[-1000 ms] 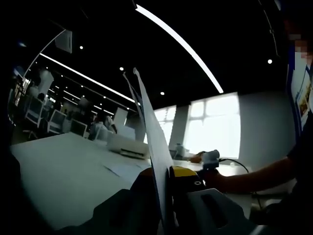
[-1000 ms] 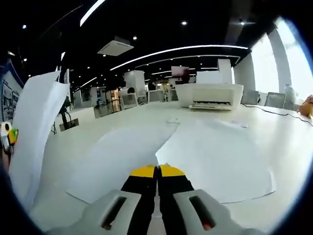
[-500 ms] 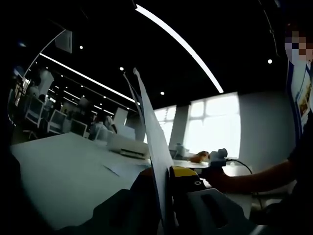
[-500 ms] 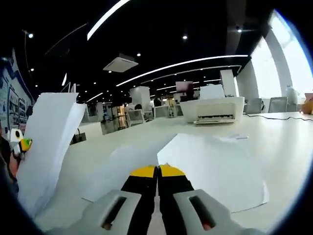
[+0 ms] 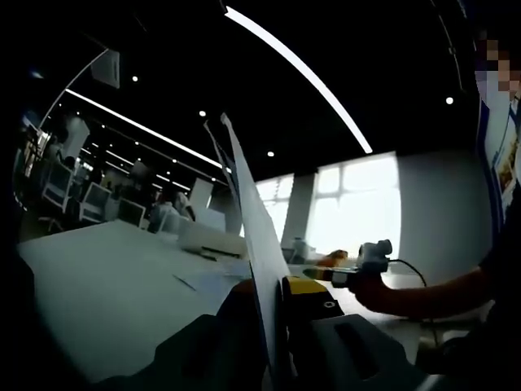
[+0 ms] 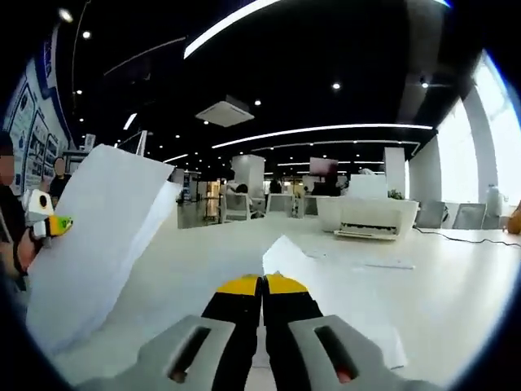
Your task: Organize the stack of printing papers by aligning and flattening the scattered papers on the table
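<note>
- The left gripper (image 5: 273,297) is clamped on a bundle of white printing papers (image 5: 248,220), which stands upright from the jaws, seen edge-on, its long axis running up and away from the table (image 5: 106,285).
- In the right gripper view that same bundle (image 6: 98,244) shows broadside at the left, tilted, its upper corners fanned apart, so the sheets are not yet square to each other.
- The right gripper (image 6: 262,287) has its yellow-tipped jaws pressed together on the near edge of 1 loose sheet (image 6: 326,277). That sheet runs forward from the jaws, its far corner raised off the table and the rest low over it.
- The key relation: the held bundle lies to the left of the right gripper, well apart, so I judge the loose sheet must travel leftward to join it.
- The right gripper (image 5: 370,259) also appears in the left gripper view, off to the right, level with the table.
- A white printer (image 6: 370,218) sits farther back on the table, clear of both.
</note>
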{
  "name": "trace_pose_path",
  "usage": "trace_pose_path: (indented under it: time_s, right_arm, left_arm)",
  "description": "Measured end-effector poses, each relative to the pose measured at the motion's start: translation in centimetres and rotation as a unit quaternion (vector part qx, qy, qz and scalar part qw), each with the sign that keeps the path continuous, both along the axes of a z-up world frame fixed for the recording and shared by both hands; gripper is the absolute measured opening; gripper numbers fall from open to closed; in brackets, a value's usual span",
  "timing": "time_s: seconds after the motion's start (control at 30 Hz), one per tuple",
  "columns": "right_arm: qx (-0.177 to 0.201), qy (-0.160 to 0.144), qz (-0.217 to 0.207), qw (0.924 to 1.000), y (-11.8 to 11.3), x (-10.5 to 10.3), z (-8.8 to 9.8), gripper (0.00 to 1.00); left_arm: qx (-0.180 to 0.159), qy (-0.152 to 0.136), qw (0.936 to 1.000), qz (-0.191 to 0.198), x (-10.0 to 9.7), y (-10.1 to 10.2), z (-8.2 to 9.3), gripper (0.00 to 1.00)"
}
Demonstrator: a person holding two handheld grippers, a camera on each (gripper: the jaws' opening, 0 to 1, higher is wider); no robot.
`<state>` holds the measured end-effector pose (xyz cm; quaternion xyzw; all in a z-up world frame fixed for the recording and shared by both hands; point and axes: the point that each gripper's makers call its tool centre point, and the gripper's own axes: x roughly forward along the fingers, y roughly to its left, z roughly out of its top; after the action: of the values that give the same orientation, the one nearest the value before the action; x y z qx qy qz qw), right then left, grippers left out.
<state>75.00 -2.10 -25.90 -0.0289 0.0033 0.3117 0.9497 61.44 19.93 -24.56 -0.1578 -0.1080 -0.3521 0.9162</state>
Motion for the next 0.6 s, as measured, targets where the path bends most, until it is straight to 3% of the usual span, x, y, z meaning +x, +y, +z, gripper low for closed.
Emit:
trace_pose_path:
  time_s: [0.17,0.4,0.6]
  right_arm:
    - [-0.030,-0.043,-0.012,0.9986,-1.0,0.1,2.5,0.00]
    - [-0.044,-0.106,-0.026,0.9931,-2.6,-1.1,7.9,0.00]
    - [-0.002,-0.144,-0.030,0.9891,-3.8,-3.5,13.0,0.00]
  left_arm:
    - [-0.001,-0.001,1.0000,0.000,0.0,0.0,0.0,0.08]
    - [-0.001,0.000,1.0000,0.000,0.0,-0.1,0.0,0.08]
    - [-0.001,0.000,1.0000,0.000,0.1,-0.2,0.0,0.08]
